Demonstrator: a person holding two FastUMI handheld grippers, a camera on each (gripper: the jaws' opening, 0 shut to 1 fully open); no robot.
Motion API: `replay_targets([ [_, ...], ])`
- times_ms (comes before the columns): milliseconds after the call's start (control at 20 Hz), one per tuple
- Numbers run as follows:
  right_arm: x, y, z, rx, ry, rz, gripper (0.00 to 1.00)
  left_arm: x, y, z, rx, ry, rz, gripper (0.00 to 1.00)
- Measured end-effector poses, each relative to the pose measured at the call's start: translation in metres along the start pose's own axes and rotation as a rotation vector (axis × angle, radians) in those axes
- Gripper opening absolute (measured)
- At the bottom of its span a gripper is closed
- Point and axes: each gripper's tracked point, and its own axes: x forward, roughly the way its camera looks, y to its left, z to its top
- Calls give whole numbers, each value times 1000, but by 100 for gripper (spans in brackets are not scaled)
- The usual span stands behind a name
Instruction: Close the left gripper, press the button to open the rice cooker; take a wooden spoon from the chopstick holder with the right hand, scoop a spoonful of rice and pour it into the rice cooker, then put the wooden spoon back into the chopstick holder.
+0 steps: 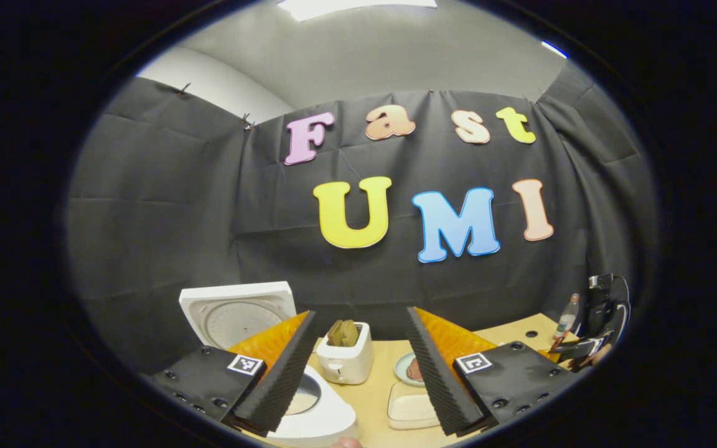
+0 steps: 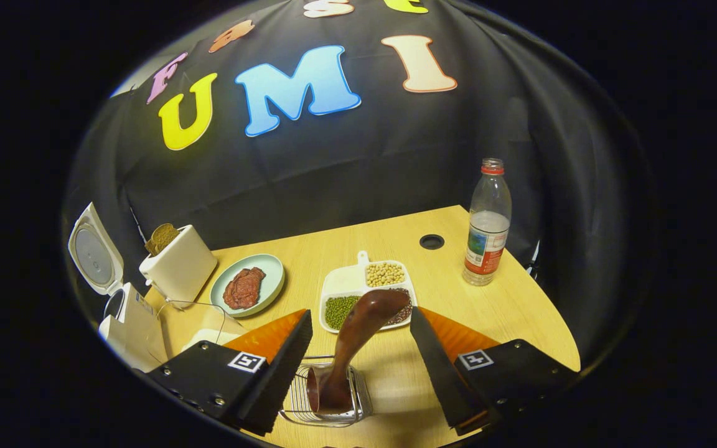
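In the left gripper view the white rice cooker [image 1: 324, 420] stands open at the lower left, its lid [image 1: 237, 317] raised and the inner pot showing. My left gripper [image 1: 360, 312] hangs open above it, holding nothing. In the right gripper view a dark wooden spoon [image 2: 358, 333] stands tilted in a wire chopstick holder [image 2: 299, 404] near the table's front edge. My right gripper [image 2: 360, 313] is open, one finger on each side of the spoon, neither touching it. The open rice cooker [image 2: 128, 323] sits at the far left. A clear container of rice [image 1: 411, 407] lies beside the cooker.
A white toaster [image 2: 178, 264] with bread stands behind the cooker. A pale plate [image 2: 271, 277] carries a piece of meat. A divided white dish [image 2: 333, 286] holds beans, and a water bottle [image 2: 488, 224] stands at the back right. The wooden table [image 2: 508, 311] ends at the black cloth wall.
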Motion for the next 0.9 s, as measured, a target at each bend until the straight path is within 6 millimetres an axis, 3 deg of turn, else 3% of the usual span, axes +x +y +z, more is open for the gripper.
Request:
replay_targets([
  [50, 4, 0, 1, -4, -4, 1, 97, 0, -1, 1, 9, 0, 1, 96],
  [100, 5, -1, 3, -10, -4, 0, 88, 0, -1, 0, 15, 2, 0, 96],
  [250, 14, 8, -6, -29, 24, 38, 75, 0, -12, -1, -7, -1, -21, 97],
  [300, 14, 8, -6, -24, 22, 47, 49, 1, -12, -2, -15, 2, -24, 96],
  [400, 9, 17, -2, -5, 14, 81, 28, 4, -15, -3, -25, 7, -31, 96],
  [450, 2, 23, 1, -3, 3, 102, 27, 6, -15, -2, -26, 4, -33, 96],
  [500, 0, 28, 0, -21, 1, 106, 18, 6, -16, -2, -25, 3, -38, 96],
  [600, -12, 36, 6, -55, -23, 124, 18, 7, -16, -2, -23, 3, -47, 96],
  [650, -18, 44, 12, -67, -36, 130, 9, 7, -15, -3, -25, 1, -53, 96],
  [750, -25, 57, 20, -63, -49, 150, 8, 9, -15, -2, -39, -6, -67, 97],
  [900, -41, 60, 43, -48, -91, 118, 8, 10, -12, -2, -65, -20, -97, 96],
])
